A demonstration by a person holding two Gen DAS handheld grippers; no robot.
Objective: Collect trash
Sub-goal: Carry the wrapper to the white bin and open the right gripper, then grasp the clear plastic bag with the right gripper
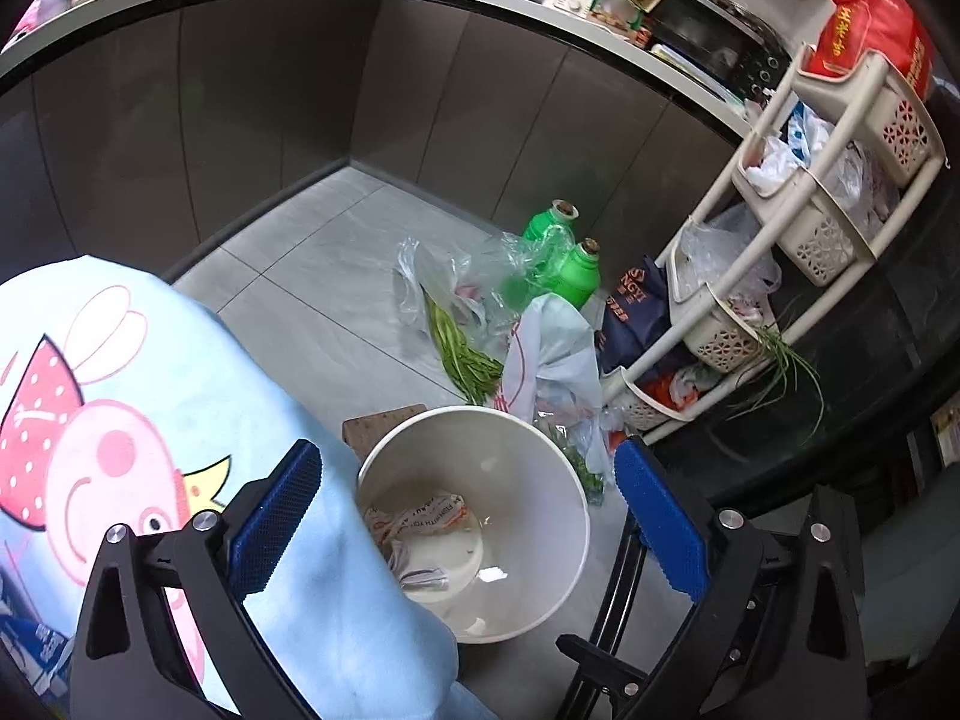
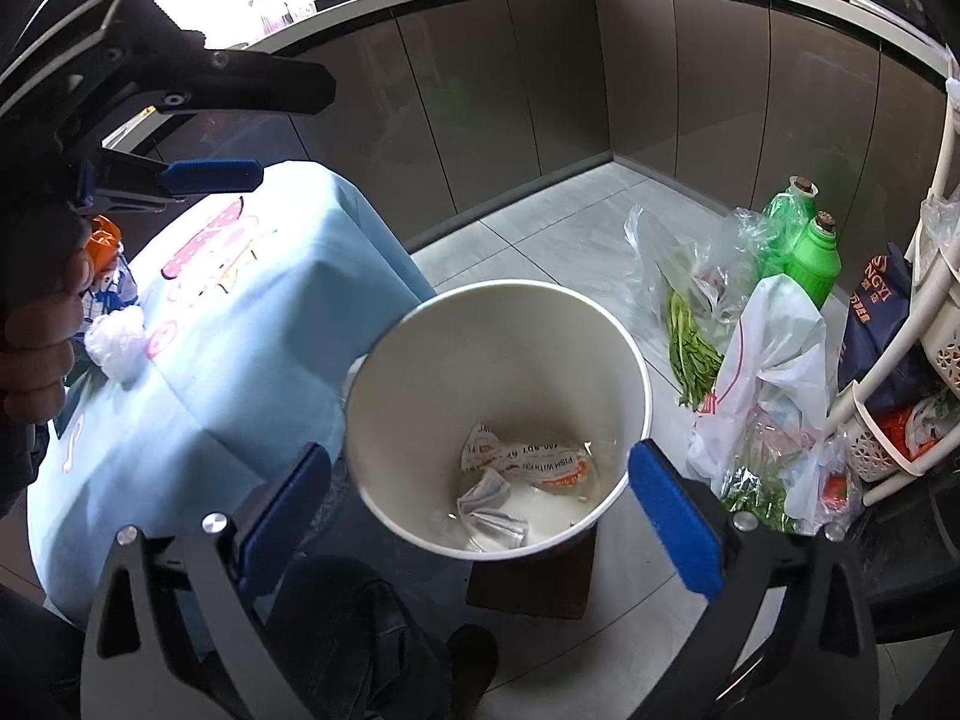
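A white paper bucket (image 1: pixel 528 450) (image 2: pixel 420 360) stands low beside a table under a light blue cartoon cloth (image 1: pixel 120 408) (image 2: pixel 252 300). Crumpled printed wrappers (image 1: pixel 420 525) (image 2: pixel 528 468) lie in its bottom. My left gripper (image 1: pixel 468 522) is open and empty, above the cloth edge and the bucket. My right gripper (image 2: pixel 480 516) is open and empty, right over the bucket's mouth. The left gripper also shows in the right wrist view (image 2: pixel 210 138), high at the left. A crumpled white tissue (image 2: pixel 117 348) and an orange-and-checked item (image 2: pixel 108 276) lie on the cloth.
On the tiled floor lie clear plastic bags with green vegetables (image 1: pixel 462 354) (image 2: pixel 690 342), two green bottles (image 1: pixel 576 270) (image 2: pixel 810 264), a white bag (image 2: pixel 774 372) and a navy bag (image 1: pixel 636 312). A cream basket rack (image 1: pixel 804 228) stands right. A brown block (image 2: pixel 534 576) sits under the bucket.
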